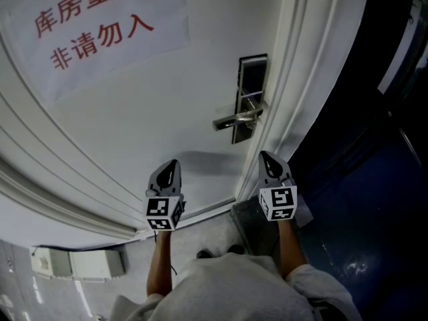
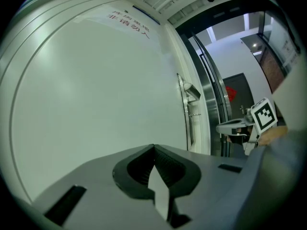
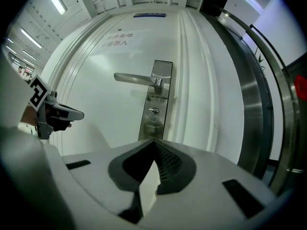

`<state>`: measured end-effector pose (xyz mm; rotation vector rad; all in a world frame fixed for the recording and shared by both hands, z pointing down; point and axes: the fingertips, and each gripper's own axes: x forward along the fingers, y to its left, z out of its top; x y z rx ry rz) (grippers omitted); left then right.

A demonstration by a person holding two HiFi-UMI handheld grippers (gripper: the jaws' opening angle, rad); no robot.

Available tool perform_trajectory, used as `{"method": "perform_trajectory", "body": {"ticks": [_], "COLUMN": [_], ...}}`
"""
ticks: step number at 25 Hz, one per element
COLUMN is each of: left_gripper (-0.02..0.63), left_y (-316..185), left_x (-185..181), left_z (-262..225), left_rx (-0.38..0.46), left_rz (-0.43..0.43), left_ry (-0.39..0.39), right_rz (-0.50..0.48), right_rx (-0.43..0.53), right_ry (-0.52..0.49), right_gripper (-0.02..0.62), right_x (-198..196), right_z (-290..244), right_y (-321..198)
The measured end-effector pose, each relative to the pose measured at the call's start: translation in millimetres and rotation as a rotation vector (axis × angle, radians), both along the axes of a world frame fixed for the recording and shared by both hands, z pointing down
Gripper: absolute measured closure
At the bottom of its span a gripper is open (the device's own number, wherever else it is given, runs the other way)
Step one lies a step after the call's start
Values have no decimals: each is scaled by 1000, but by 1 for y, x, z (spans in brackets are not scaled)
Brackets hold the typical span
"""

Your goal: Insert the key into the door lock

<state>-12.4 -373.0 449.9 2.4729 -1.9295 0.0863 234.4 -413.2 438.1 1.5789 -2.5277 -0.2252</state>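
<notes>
A steel lock plate (image 1: 249,95) with a lever handle (image 1: 234,120) is on the white door (image 1: 147,112). In the right gripper view the plate (image 3: 156,99) faces me, with the keyhole cylinder (image 3: 153,112) under the handle (image 3: 136,77). My left gripper (image 1: 171,163) is shut and points at bare door left of the lock. My right gripper (image 1: 266,156) is shut, a short way back from the door's edge below the lock. I see no key between either pair of jaws. The left gripper view shows the plate (image 2: 184,111) edge-on and the right gripper (image 2: 230,127) beside it.
A paper sign with red characters (image 1: 93,25) hangs on the door's upper left. The white moulded door frame (image 1: 301,79) runs right of the lock, with a steel frame (image 3: 254,95) and dark floor (image 1: 374,212) beyond. A white box (image 1: 73,263) sits low at the left.
</notes>
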Motion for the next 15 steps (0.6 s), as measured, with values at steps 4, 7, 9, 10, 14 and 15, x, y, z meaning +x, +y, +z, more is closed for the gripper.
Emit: {"method": "perform_trajectory", "body": {"ticks": [4, 7, 9, 10, 14, 15], "left_gripper": [589, 589, 589, 589, 589, 589], "left_y": [-1, -1, -1, -1, -1, -1], "left_x": [2, 2, 2, 2, 4, 4], "left_z": [0, 1, 0, 0, -2, -2], "left_rx": [-1, -1, 0, 0, 1, 1], "left_rz": [2, 1, -1, -2, 5, 5], "left_ry": [1, 1, 2, 2, -6, -8], "right_rz": [1, -2, -3, -3, -6, -8], "right_rx": [1, 0, 0, -1, -3, -4], "right_ry": [4, -1, 1, 1, -1, -2], "right_gripper": [574, 574, 574, 574, 574, 574], "right_x": [1, 1, 0, 0, -1, -2], "right_z": [2, 1, 1, 1, 1, 1], "right_y": [-1, -2, -2, -2, -3, -3]}}
